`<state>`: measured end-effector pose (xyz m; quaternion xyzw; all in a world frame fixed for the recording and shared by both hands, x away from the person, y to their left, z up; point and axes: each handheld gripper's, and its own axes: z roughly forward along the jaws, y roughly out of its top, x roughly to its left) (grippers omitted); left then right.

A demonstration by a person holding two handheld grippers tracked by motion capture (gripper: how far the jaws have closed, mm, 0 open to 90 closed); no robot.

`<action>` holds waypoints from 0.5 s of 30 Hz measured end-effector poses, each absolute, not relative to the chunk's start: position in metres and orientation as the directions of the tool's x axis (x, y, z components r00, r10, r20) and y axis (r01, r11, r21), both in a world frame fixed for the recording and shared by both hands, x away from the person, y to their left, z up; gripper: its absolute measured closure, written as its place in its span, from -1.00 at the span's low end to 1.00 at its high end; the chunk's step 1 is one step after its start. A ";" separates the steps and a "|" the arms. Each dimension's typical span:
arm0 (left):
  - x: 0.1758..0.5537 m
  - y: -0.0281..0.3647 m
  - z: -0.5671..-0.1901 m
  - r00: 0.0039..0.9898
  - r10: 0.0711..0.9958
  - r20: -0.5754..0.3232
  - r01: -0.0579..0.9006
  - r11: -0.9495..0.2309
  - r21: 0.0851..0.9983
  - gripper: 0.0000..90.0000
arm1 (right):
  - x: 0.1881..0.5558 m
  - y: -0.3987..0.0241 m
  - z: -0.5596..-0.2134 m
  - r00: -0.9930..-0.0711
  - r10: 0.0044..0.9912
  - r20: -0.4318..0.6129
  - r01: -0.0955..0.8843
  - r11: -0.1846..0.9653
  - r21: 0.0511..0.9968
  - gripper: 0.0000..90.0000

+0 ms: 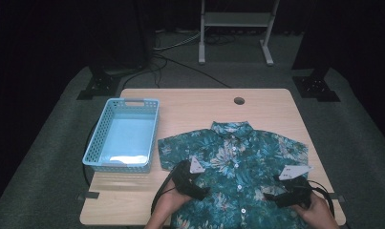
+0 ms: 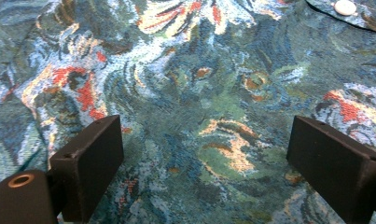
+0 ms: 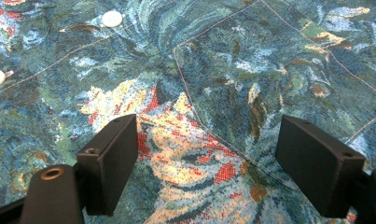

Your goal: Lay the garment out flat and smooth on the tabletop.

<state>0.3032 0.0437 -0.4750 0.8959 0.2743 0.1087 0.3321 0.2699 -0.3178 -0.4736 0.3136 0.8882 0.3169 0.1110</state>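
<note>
At the near edge of the wooden table (image 1: 276,102) the person's two hands came up from below, each wrapped around a gripper; the left hand (image 1: 167,206) held the left gripper (image 1: 199,191) over the near left part of the shirt (image 1: 238,157), and the right hand (image 1: 319,213) held the right gripper (image 1: 271,196) over its near right part, both angled inward toward the button line; a black cable trailed from each back toward the person. In the left gripper view the two black jaws stood wide apart with nothing between them but patterned cloth lying flat beneath; the right gripper view showed the same wide spread, jaws poised over a pocket seam (image 3: 190,102) with two white buttons (image 3: 112,18) beyond. The teal floral shirt lay spread face up, buttoned, at the near right of the table, collar pointing away, its hem reaching the near edge. Just left of its left sleeve sat a light blue perforated basket (image 1: 97,136), close beside the cloth; farther off, a round hole (image 1: 239,100) marked the tabletop, and beyond the table stood a white metal frame (image 1: 238,21) on grey carpet.
</note>
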 end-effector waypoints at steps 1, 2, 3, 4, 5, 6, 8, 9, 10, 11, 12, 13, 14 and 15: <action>0.305 0.044 -0.475 0.825 0.564 0.011 0.420 -0.628 0.655 -0.77 | 0.271 -0.318 -0.474 -0.778 0.628 0.002 0.486 0.600 0.635 -0.55; 0.307 0.045 -0.475 0.825 0.565 0.013 0.421 -0.629 0.654 -0.77 | 0.272 -0.318 -0.474 -0.778 0.629 0.003 0.486 0.597 0.638 -0.55; 0.309 0.045 -0.475 0.822 0.569 0.013 0.424 -0.627 0.653 -0.77 | 0.274 -0.318 -0.474 -0.779 0.627 0.002 0.482 0.597 0.641 -0.55; 0.311 0.046 -0.475 0.823 0.568 0.013 0.424 -0.628 0.652 -0.77 | 0.275 -0.318 -0.474 -0.780 0.626 0.002 0.481 0.597 0.642 -0.55; 0.312 0.046 -0.475 0.823 0.568 0.014 0.424 -0.629 0.652 -0.78 | 0.276 -0.317 -0.474 -0.779 0.627 0.003 0.484 0.597 0.640 -0.55; 0.314 0.046 -0.475 0.822 0.569 0.012 0.425 -0.627 0.653 -0.77 | 0.277 -0.317 -0.474 -0.780 0.626 0.002 0.482 0.599 0.640 -0.55; 0.319 0.046 -0.475 0.820 0.572 0.012 0.426 -0.625 0.654 -0.77 | 0.280 -0.316 -0.474 -0.778 0.629 0.003 0.487 0.599 0.636 -0.55; 0.321 0.046 -0.475 0.821 0.571 0.015 0.425 -0.627 0.653 -0.77 | 0.282 -0.316 -0.474 -0.776 0.631 0.003 0.489 0.599 0.634 -0.55; 0.323 0.046 -0.474 0.821 0.571 0.013 0.426 -0.628 0.651 -0.78 | 0.284 -0.315 -0.474 -0.776 0.631 0.002 0.490 0.600 0.632 -0.55; 0.325 0.045 -0.474 0.819 0.573 0.012 0.430 -0.627 0.649 -0.78 | 0.286 -0.315 -0.473 -0.776 0.631 0.000 0.491 0.604 0.629 -0.55; 0.327 0.045 -0.474 0.820 0.573 0.013 0.430 -0.631 0.646 -0.77 | 0.288 -0.315 -0.473 -0.776 0.630 0.001 0.493 0.605 0.625 -0.55; 0.329 0.045 -0.474 0.819 0.574 0.014 0.431 -0.630 0.646 -0.78 | 0.290 -0.315 -0.473 -0.777 0.629 0.000 0.491 0.606 0.626 -0.55; 0.332 0.045 -0.474 0.819 0.574 0.015 0.430 -0.630 0.646 -0.78 | 0.292 -0.315 -0.473 -0.777 0.630 0.002 0.492 0.604 0.627 -0.55; 0.333 0.045 -0.474 0.816 0.578 0.012 0.434 -0.627 0.647 -0.78 | 0.294 -0.314 -0.473 -0.775 0.632 0.002 0.493 0.602 0.628 -0.55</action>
